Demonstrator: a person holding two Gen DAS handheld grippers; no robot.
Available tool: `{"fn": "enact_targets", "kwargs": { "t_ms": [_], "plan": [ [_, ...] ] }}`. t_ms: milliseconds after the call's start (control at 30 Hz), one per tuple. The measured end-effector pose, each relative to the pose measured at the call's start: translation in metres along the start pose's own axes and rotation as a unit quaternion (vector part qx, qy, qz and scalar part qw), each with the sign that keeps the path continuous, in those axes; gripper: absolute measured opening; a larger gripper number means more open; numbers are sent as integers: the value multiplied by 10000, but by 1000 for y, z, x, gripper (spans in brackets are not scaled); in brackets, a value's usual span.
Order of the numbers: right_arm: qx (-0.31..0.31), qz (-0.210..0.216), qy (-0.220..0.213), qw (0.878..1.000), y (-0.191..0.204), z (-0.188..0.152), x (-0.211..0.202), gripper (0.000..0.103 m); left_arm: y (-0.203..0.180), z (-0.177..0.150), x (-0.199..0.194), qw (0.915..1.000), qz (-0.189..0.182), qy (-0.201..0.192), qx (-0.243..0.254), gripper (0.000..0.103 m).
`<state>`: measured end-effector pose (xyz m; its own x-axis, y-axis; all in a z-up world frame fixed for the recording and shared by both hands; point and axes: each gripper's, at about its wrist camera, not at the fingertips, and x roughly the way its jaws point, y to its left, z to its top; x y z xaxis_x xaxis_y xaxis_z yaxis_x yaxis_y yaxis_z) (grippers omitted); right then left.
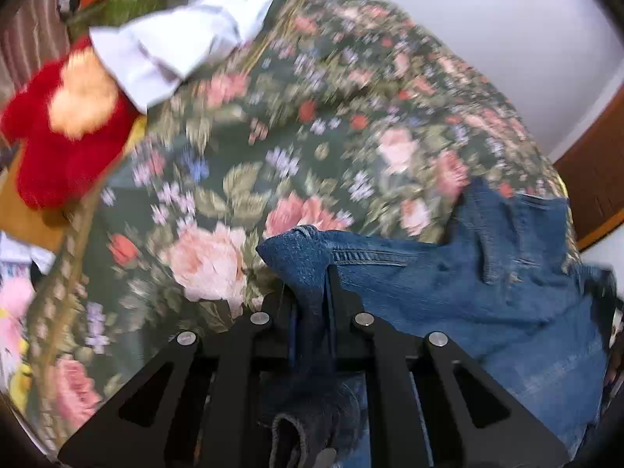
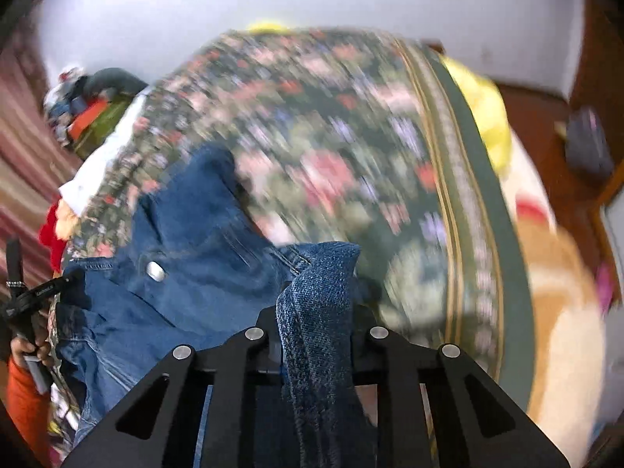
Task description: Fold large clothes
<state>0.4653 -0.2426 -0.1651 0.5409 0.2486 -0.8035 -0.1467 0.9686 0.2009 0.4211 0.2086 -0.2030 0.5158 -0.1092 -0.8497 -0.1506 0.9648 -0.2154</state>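
Observation:
A blue denim garment (image 1: 487, 296) lies on a green flowered bedspread (image 1: 273, 148). My left gripper (image 1: 310, 292) is shut on one corner of the denim, and the cloth bunches up between its black fingers. In the right wrist view the same denim garment (image 2: 187, 249) shows a metal button and spreads to the left. My right gripper (image 2: 318, 304) is shut on another folded edge of it, which stands up above the fingertips. The flowered bedspread (image 2: 331, 148) is blurred behind it.
A red plush toy (image 1: 66, 148) and a white cloth (image 1: 179, 43) lie at the bed's far left. A pile of clothes (image 2: 89, 117) sits beyond. A person's hand in an orange sleeve (image 2: 23, 394) holds the other gripper. Brown wooden furniture (image 1: 596, 179) stands right.

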Motion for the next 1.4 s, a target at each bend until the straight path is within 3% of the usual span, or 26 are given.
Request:
{"fn": "enact_targets", "kwargs": {
  "t_ms": [133,267,333,500,567,633,767,833,1000,1167,1400],
  "plan": [
    [-548,-155,-497,9971,34,35,-7,15,-5,6,-39,9993,-39,-327,171,11],
    [-897,-469,-457,9938,52,56,20,15,10,17,-58,9984,-12,-570,-29,11],
    [-1004,-704,-288,9920,55,59,46,15,19,22,-50,9983,207,-541,-44,11],
    [-955,-995,68,9904,43,53,89,16,56,26,-2,9980,455,-30,-445,11],
    [-959,-948,287,9905,34,47,104,16,65,23,16,9971,479,112,-579,14],
    [-1056,-924,197,9899,30,42,106,22,72,19,30,9964,481,167,-672,15],
    [-1347,-1364,39,9814,30,36,104,59,66,15,34,9968,651,106,-454,18],
    [-1342,-1455,27,9802,26,34,101,67,61,15,34,9966,764,105,-296,19],
    [-780,-1048,297,9910,14,33,81,67,53,13,25,9953,945,127,-150,21],
    [-657,-811,295,9941,18,31,45,67,34,5,-2,9921,1215,104,289,24],
    [-859,-588,-199,9944,40,20,-43,67,8,-6,-78,9949,811,-422,427,28]
  ]
}}
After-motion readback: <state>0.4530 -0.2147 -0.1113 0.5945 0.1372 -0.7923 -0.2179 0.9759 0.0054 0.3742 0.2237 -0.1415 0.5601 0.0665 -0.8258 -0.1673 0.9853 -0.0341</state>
